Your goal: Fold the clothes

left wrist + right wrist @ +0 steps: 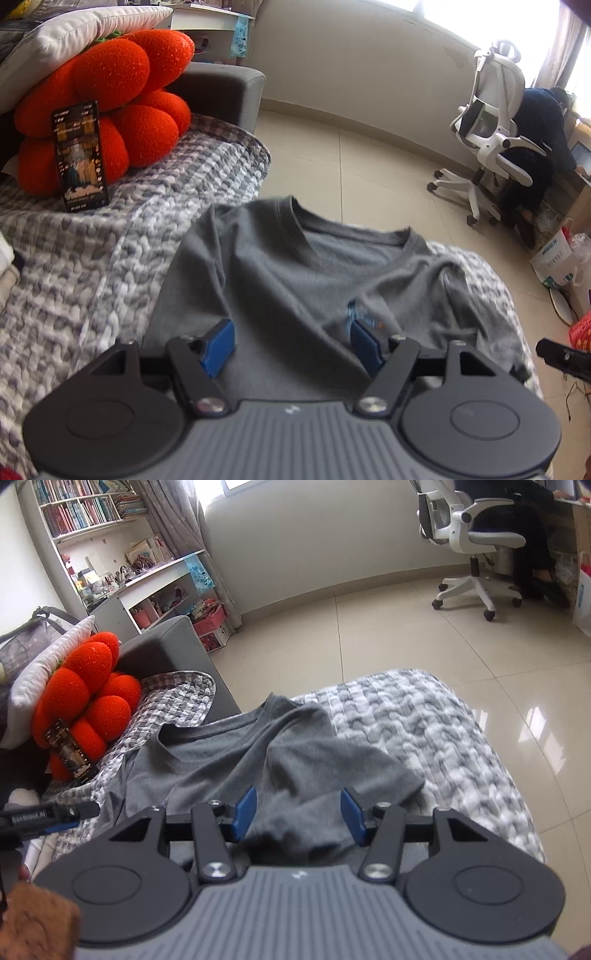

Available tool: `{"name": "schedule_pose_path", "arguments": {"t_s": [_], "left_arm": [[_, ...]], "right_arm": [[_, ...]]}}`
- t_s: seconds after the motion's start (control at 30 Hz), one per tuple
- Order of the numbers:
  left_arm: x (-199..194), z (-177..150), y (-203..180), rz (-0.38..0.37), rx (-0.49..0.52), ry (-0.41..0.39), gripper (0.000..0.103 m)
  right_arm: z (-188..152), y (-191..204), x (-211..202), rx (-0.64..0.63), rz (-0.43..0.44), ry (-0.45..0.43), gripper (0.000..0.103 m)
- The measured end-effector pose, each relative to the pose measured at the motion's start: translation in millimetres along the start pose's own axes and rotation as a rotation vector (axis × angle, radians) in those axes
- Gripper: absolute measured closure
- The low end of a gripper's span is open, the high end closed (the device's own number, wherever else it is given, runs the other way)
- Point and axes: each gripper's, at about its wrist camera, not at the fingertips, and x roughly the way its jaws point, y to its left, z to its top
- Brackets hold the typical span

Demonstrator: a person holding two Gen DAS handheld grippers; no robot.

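Quilted grey bedcover (424,720) bearing a rumpled grey T-shirt (295,266), collar toward 12 o'clock, partly gathered, folds unfinished; left gripper (291,347) and right gripper (299,812) hover spread, holding nothing.

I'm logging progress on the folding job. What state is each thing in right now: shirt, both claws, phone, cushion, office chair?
Grey T-shirt: rumpled on the quilt, partly folded, not gripped.
Left claw: open, nothing between the pads.
Right claw: open, above the shirt, holding nothing.
Phone: screen lit, propped upright against the cushion.
Red cushion: wedged under a white pillow.
Office chair: occupied by a seated person.
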Motion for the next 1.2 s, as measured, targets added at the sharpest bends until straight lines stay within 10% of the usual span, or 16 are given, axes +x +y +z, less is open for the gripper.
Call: {"name": "schedule_pose_path", "arguments": {"t_s": [0.3, 0.67, 0.87, 1.0, 1.2], "left_arm": [[-16, -68, 21, 0.003, -0.037, -0.028, 0.033], [-3, -98, 39, -0.094, -0.070, -0.068, 0.054], [9, -98, 37, -0.101, -0.107, -0.096, 0.064], [12, -93, 39, -0.125, -0.156, -0.128, 0.095], [-4, -76, 37, -0.106, -0.179, -0.229, 0.098]], "right_arm": [[-54, -4, -12, 0.074, -0.003, 0.006, 0.048], [-109, 58, 9, -0.154, -0.002, -0.002, 0.052], [-107, 61, 30, -0.149, -0.056, -0.029, 0.065], [-101, 58, 30, -0.115, -0.048, -0.061, 0.087], [-81, 67, 9, -0.136, -0.027, -0.155, 0.095]]}}
